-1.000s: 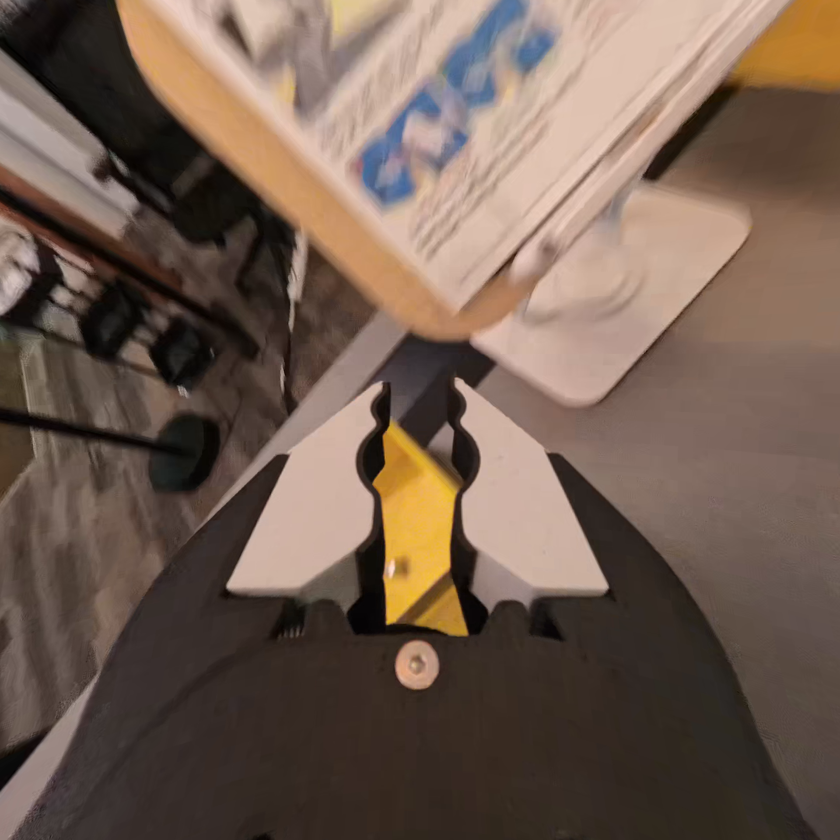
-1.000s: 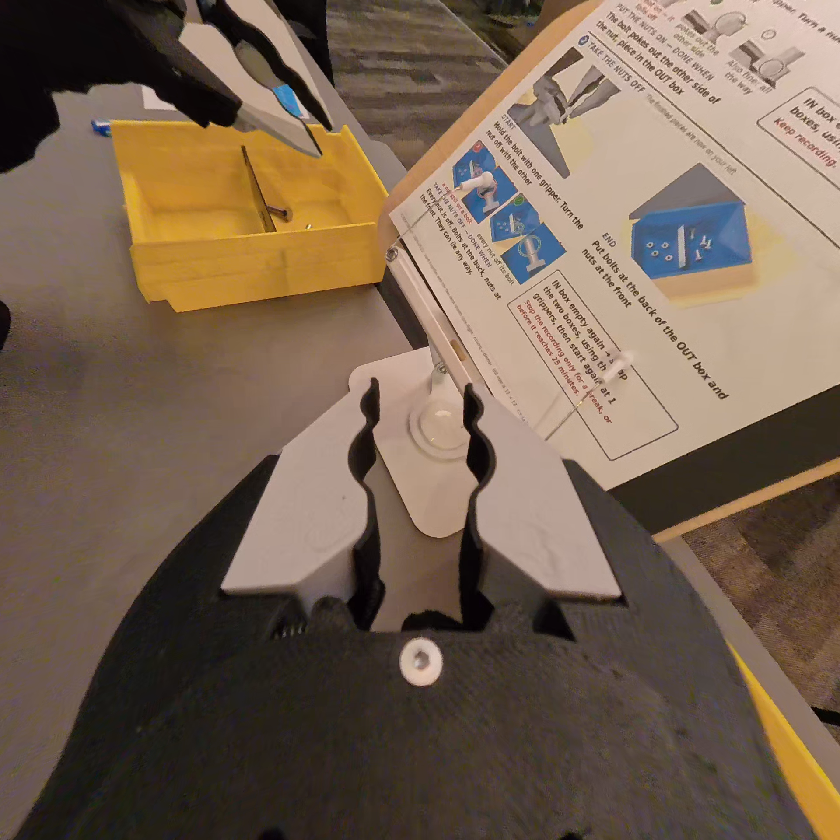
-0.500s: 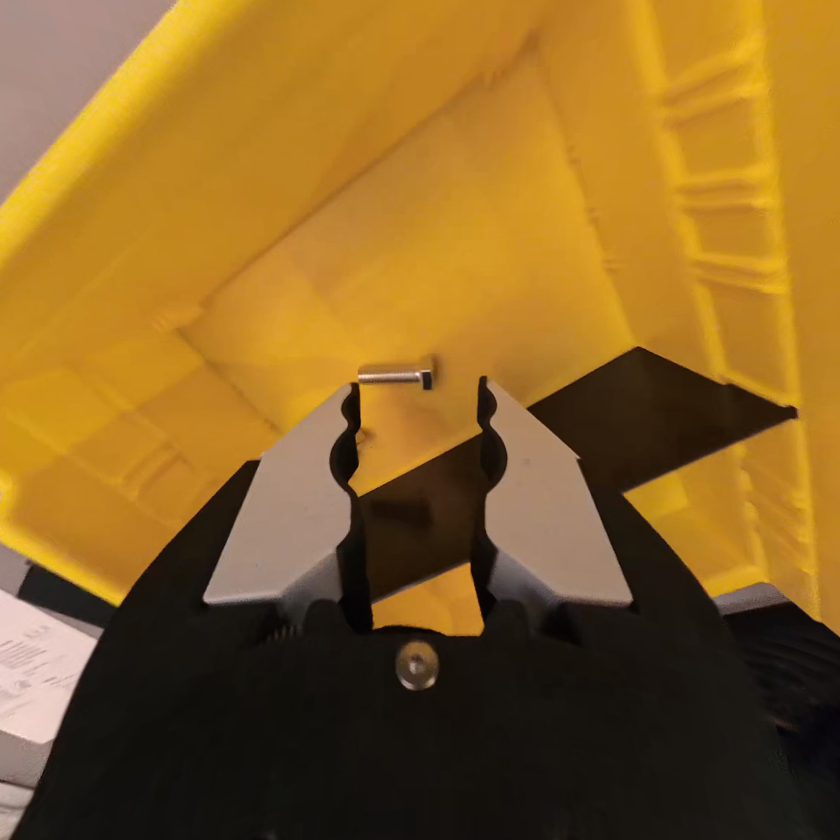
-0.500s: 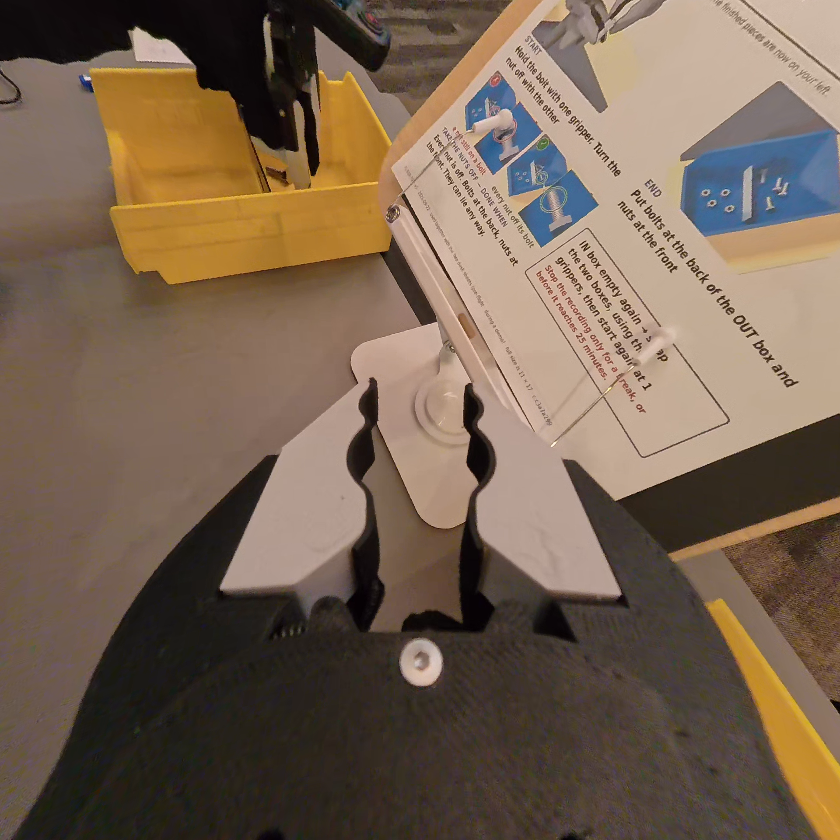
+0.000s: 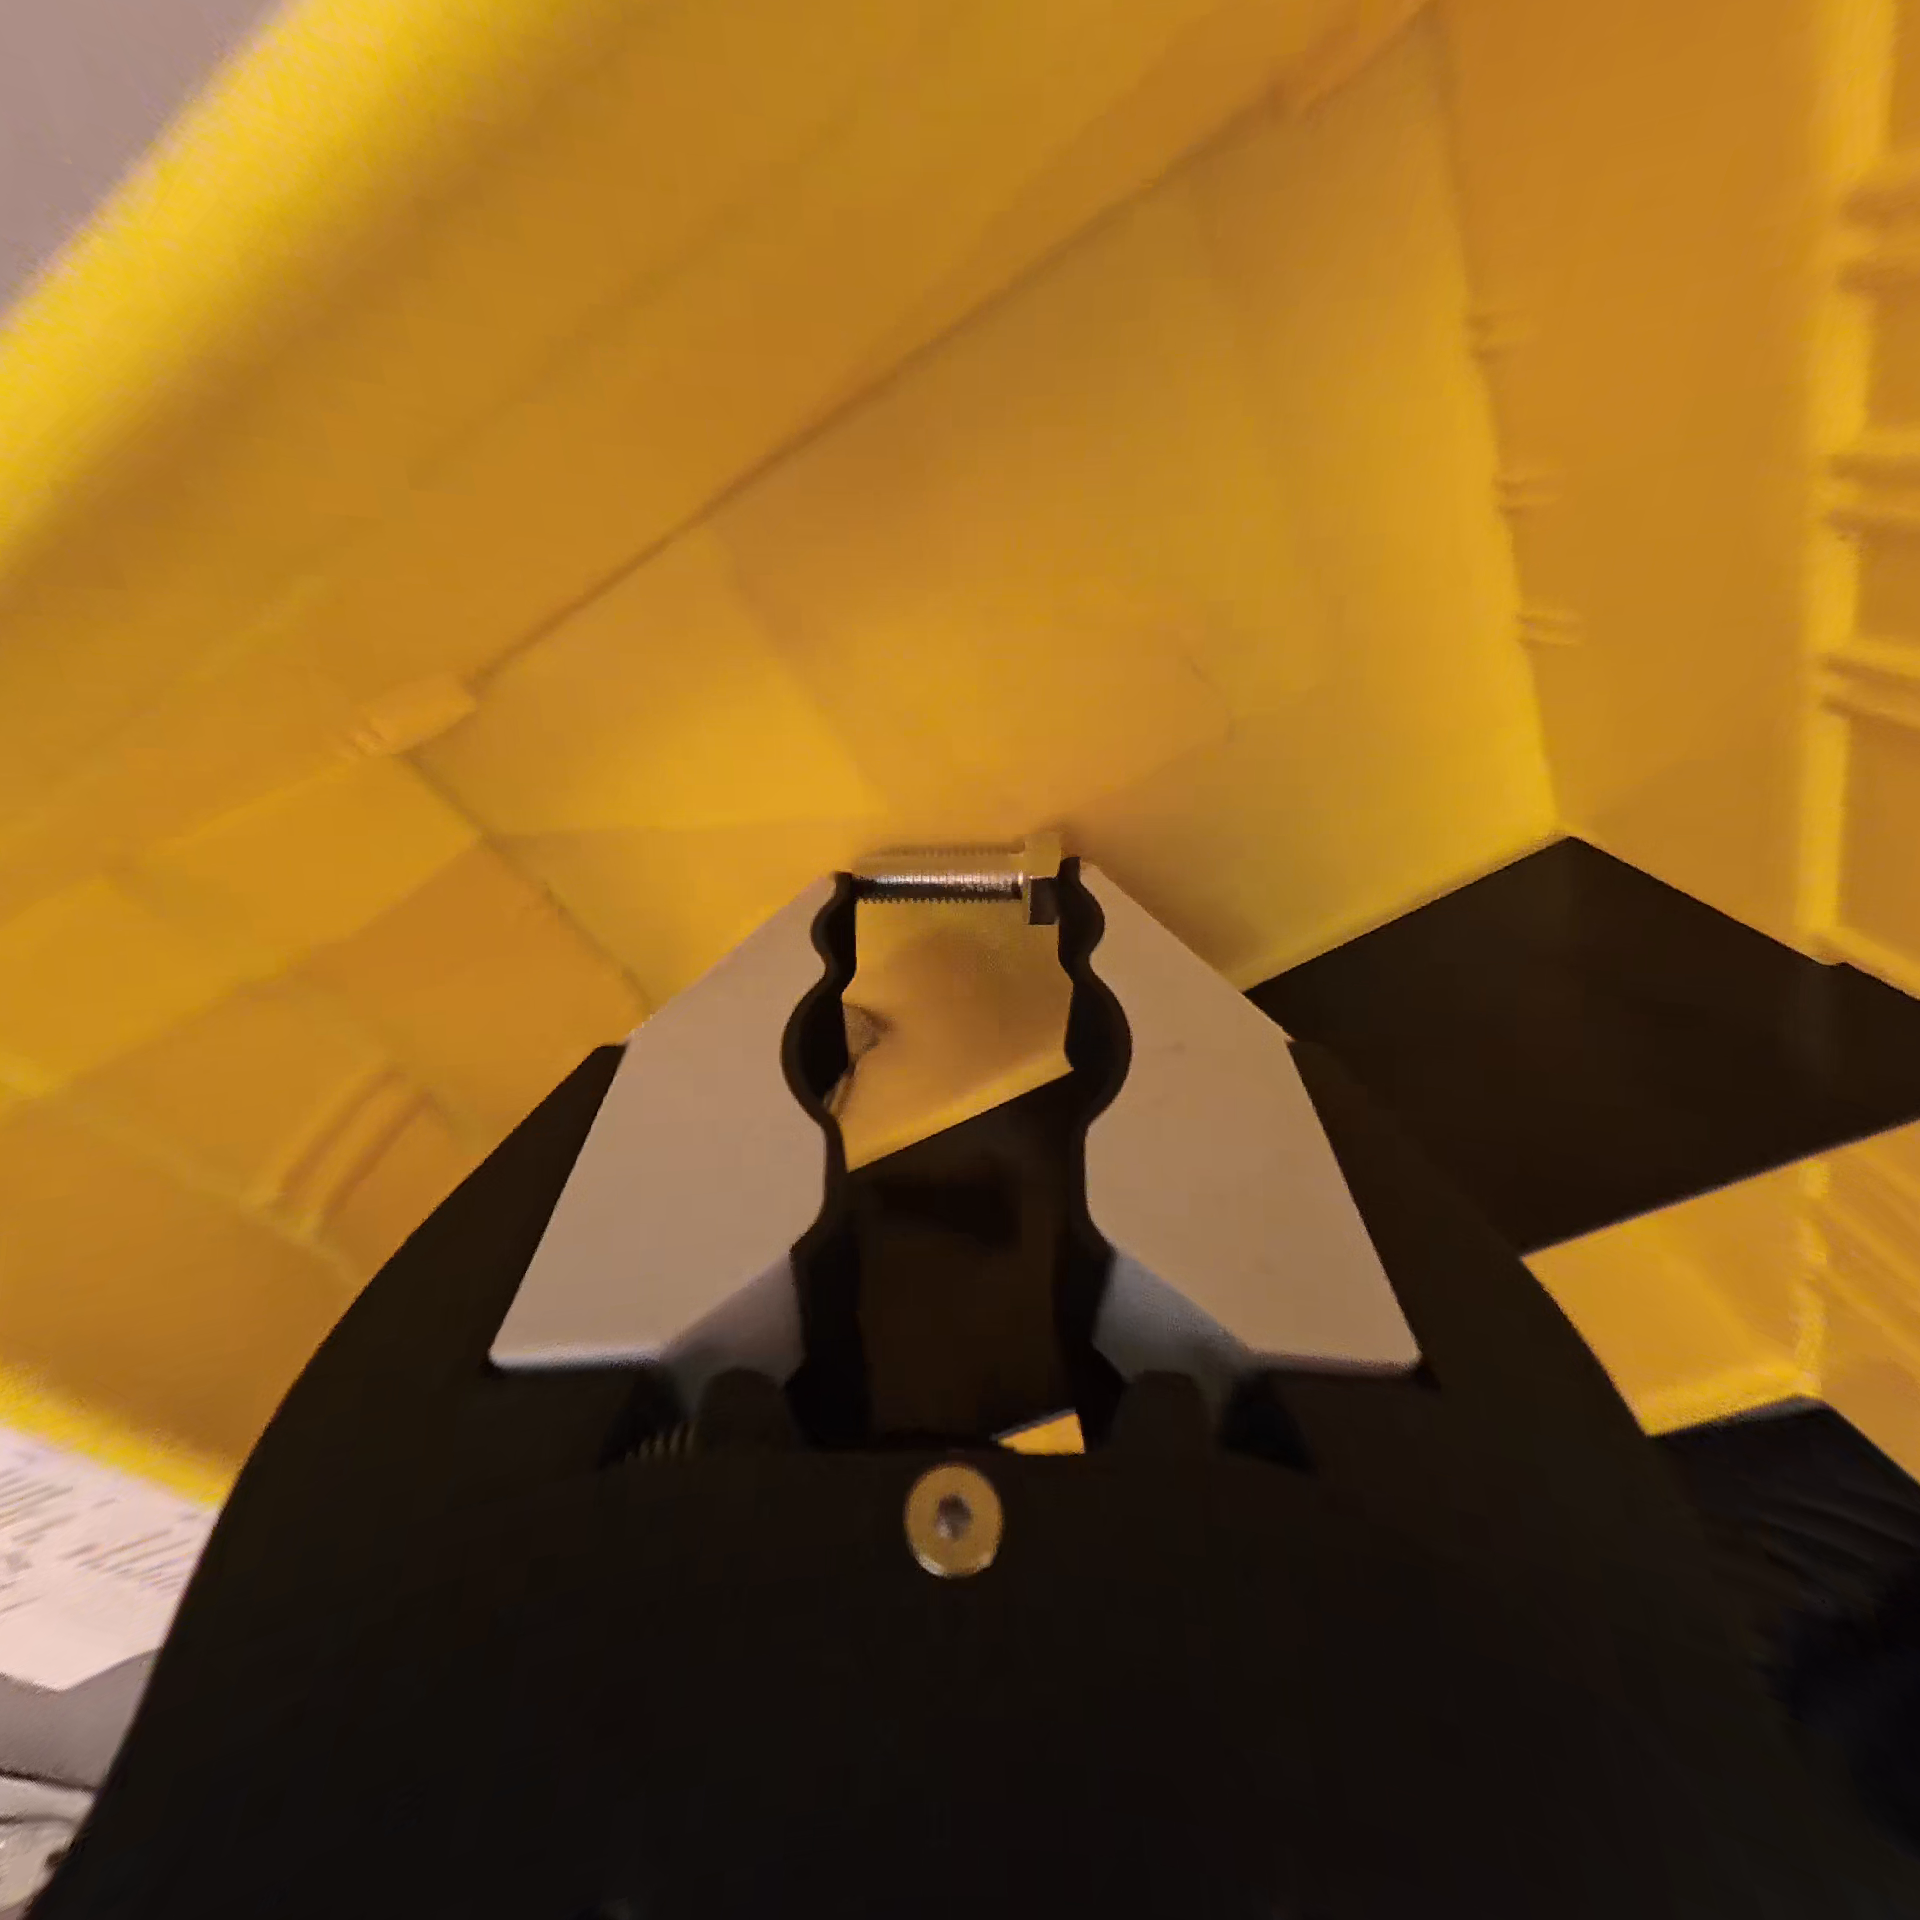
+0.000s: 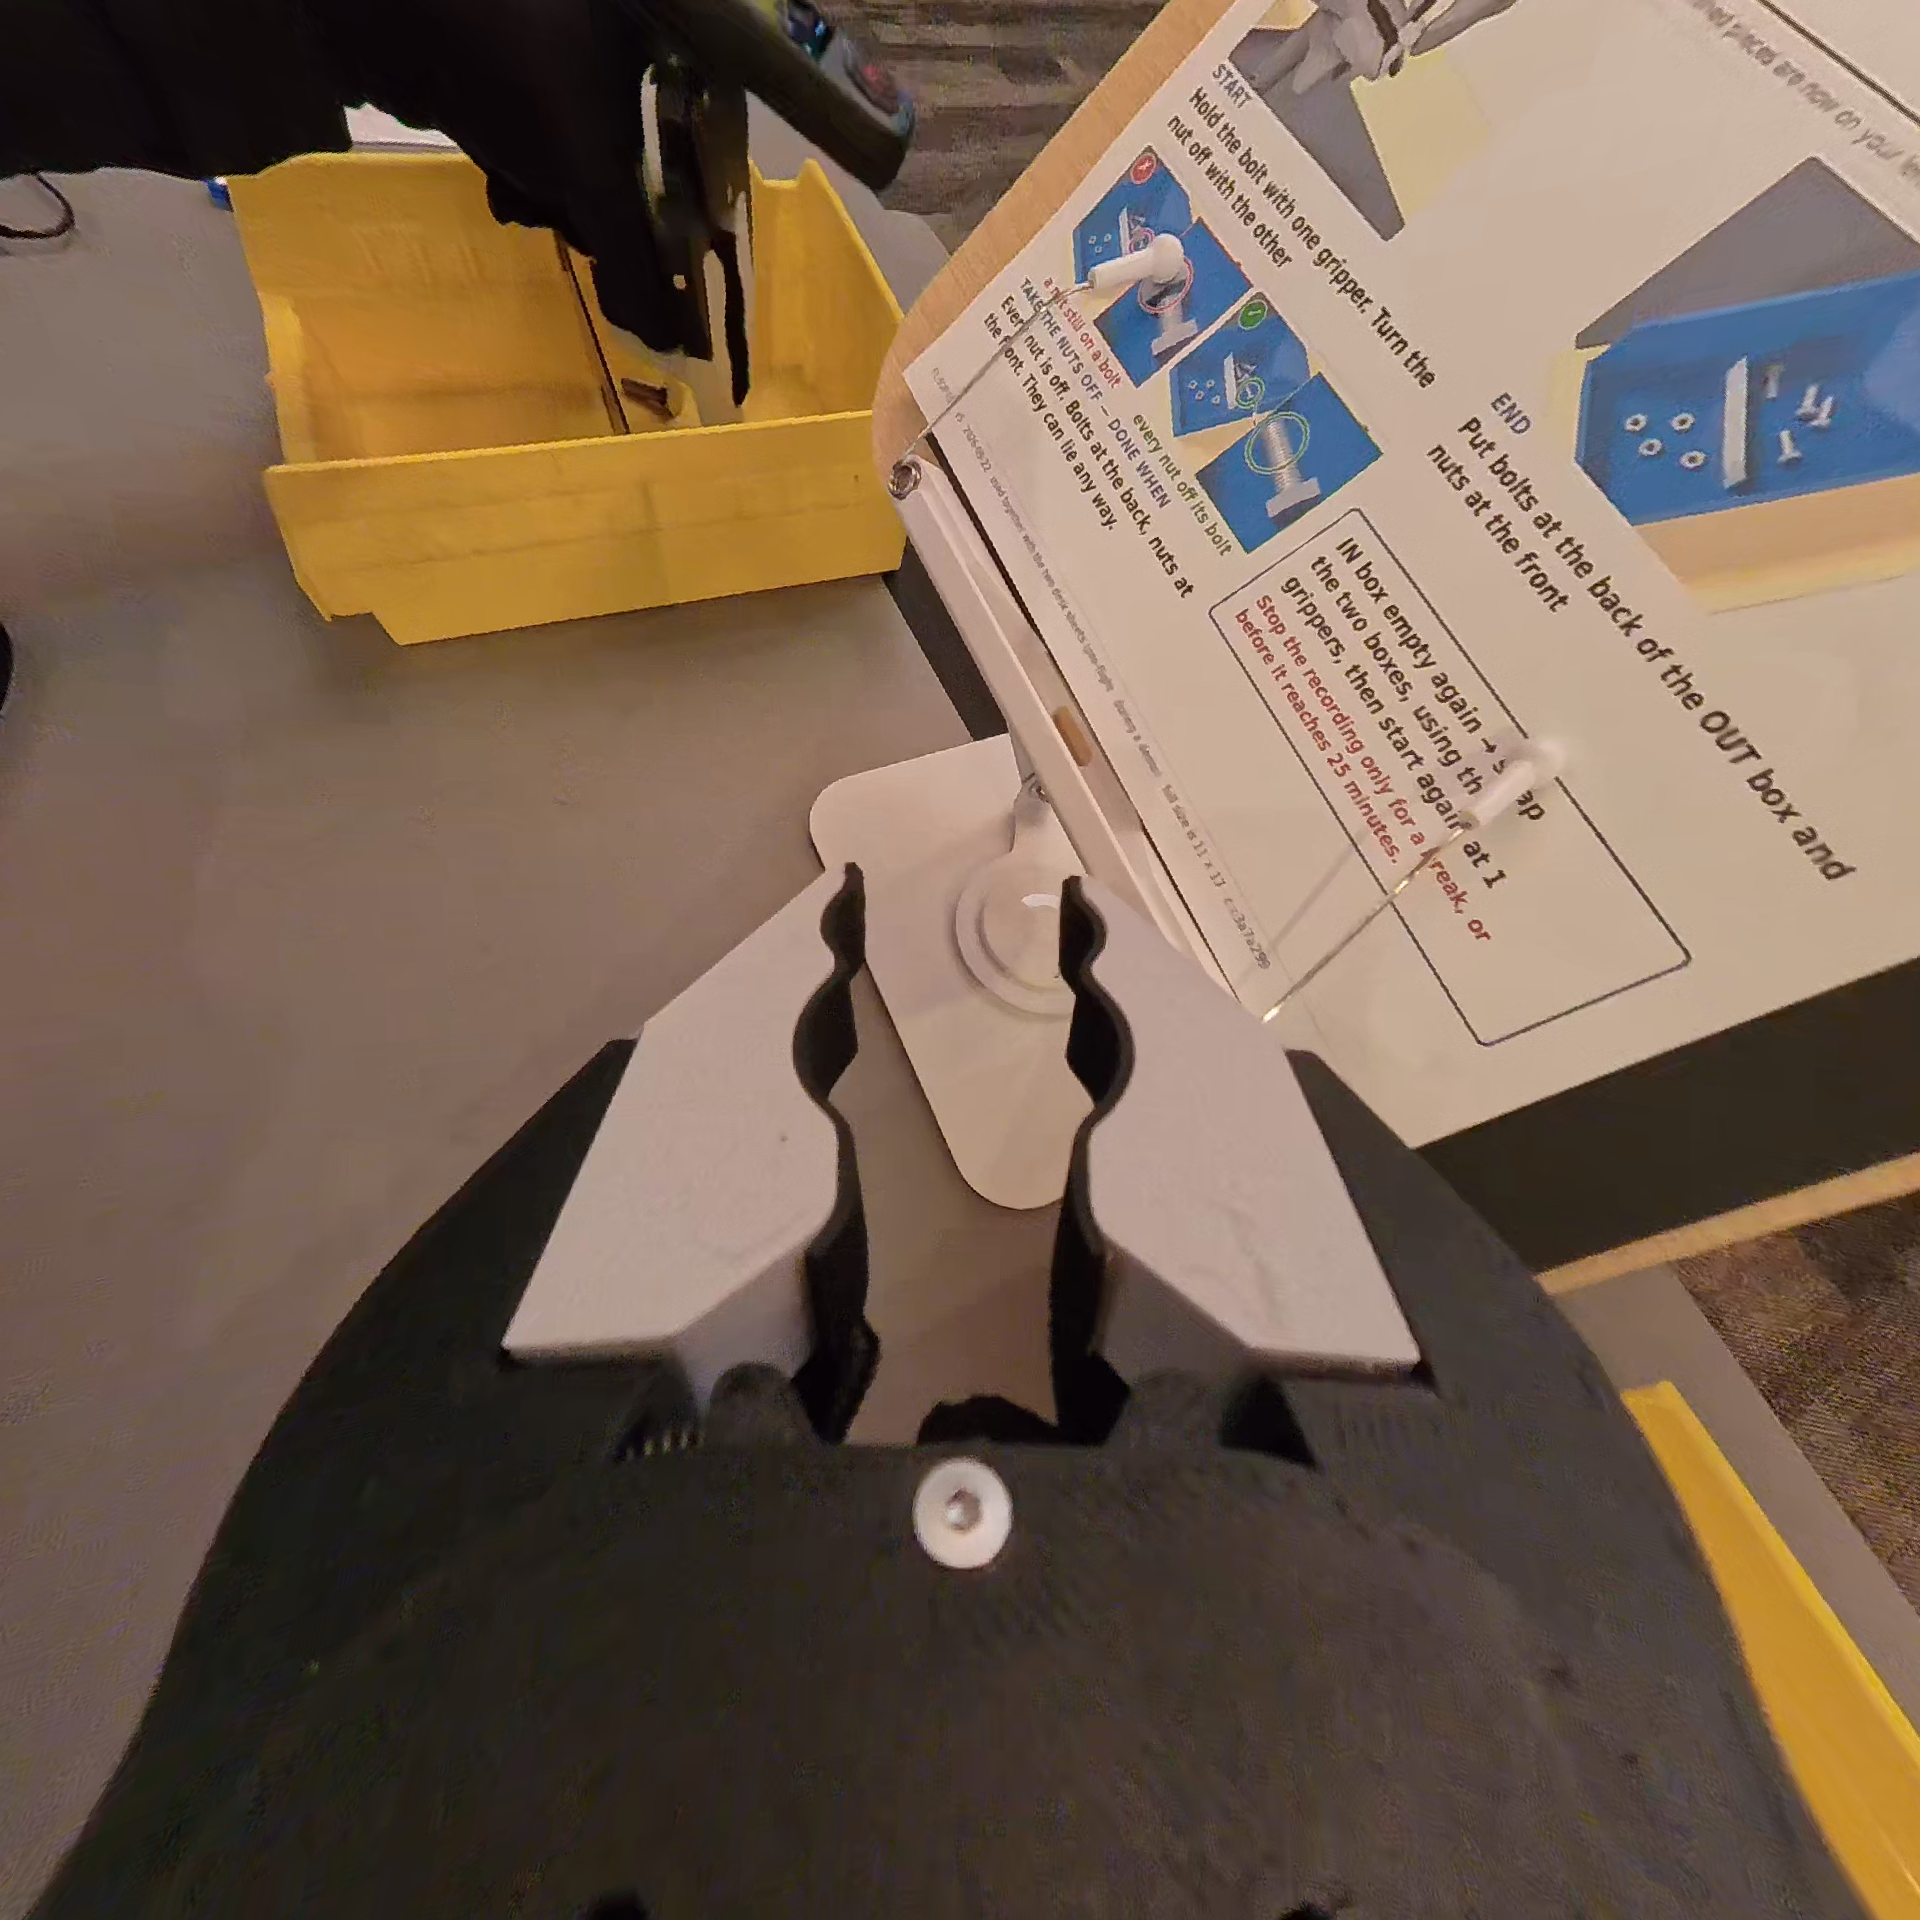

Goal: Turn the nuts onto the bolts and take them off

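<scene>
Shiny threaded metal bolt [image 5: 951, 883] lies in a smooth yellow plastic bin [image 5: 727, 468].

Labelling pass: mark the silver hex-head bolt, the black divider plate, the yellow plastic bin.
silver hex-head bolt [image 5: 951, 884], left wrist view, threaded shank.
black divider plate [image 5: 1538, 1049], left wrist view, flat face.
yellow plastic bin [image 6: 582, 520], right wrist view, front wall.

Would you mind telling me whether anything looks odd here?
Nothing stands out. The bolt lies flat on the floor of the yellow bin, crosswise between the open left gripper's fingertips. The right gripper is open and empty.
</scene>
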A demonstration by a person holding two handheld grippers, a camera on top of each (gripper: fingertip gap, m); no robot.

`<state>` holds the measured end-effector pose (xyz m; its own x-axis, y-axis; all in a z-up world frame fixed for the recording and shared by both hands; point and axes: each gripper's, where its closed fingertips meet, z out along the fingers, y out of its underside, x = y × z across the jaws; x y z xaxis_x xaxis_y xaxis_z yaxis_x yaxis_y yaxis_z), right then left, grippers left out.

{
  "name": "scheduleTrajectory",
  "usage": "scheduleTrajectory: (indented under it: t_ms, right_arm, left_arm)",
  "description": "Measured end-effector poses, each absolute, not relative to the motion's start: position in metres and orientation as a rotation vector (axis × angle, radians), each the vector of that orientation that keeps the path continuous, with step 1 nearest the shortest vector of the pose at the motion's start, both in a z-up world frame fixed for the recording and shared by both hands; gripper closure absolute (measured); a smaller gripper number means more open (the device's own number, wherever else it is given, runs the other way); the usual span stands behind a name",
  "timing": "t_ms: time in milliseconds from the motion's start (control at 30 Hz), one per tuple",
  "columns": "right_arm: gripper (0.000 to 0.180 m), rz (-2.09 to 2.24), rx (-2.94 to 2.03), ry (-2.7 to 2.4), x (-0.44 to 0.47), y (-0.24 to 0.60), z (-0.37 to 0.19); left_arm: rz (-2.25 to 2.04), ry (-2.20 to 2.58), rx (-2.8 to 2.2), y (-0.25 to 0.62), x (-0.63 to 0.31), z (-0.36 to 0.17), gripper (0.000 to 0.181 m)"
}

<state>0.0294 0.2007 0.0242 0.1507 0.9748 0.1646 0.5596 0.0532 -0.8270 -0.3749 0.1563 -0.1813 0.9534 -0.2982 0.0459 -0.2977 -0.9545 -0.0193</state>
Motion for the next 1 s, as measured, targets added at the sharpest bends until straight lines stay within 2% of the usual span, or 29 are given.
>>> scheduleTrajectory:
  t_ms: [167, 333, 467, 567, 833, 933, 1000]
  right_arm:
    - [0.142, 0.731, -1.593, -1.539, 0.015, 0.188, 0.024]
    - [0.146, 0.979, -1.509, -1.538, -0.013, 0.161, 0.037]
    - [0.152, 1.210, -1.392, -1.510, -0.034, 0.137, 0.055]
    - [0.151, 1.282, -1.354, -1.504, -0.045, 0.127, 0.059]
    - [0.147, 1.476, -1.301, -1.500, -0.062, 0.109, 0.058]
    - [0.157, 1.518, -1.269, -1.550, -0.063, 0.101, 0.053]
    - [0.157, 1.492, -1.276, -1.581, -0.066, 0.101, 0.045]
  left_arm:
    - [0.115, 0.528, -2.880, 0.171, -0.375, -0.140, 0.143]
    - [0.486, 0.715, -2.474, 0.178, -0.344, -0.058, 0.144]
    - [0.714, 0.899, -1.983, 0.173, -0.275, 0.015, 0.143]
    - [0.765, 1.066, -1.709, 0.156, -0.206, 0.038, 0.144]
    - [0.853, 1.404, -1.281, 0.120, -0.086, 0.041, 0.143]
    - [0.862, 1.435, -1.232, 0.117, -0.071, 0.040, 0.143]
    - [0.862, 1.445, -1.219, 0.118, -0.067, 0.040, 0.144]
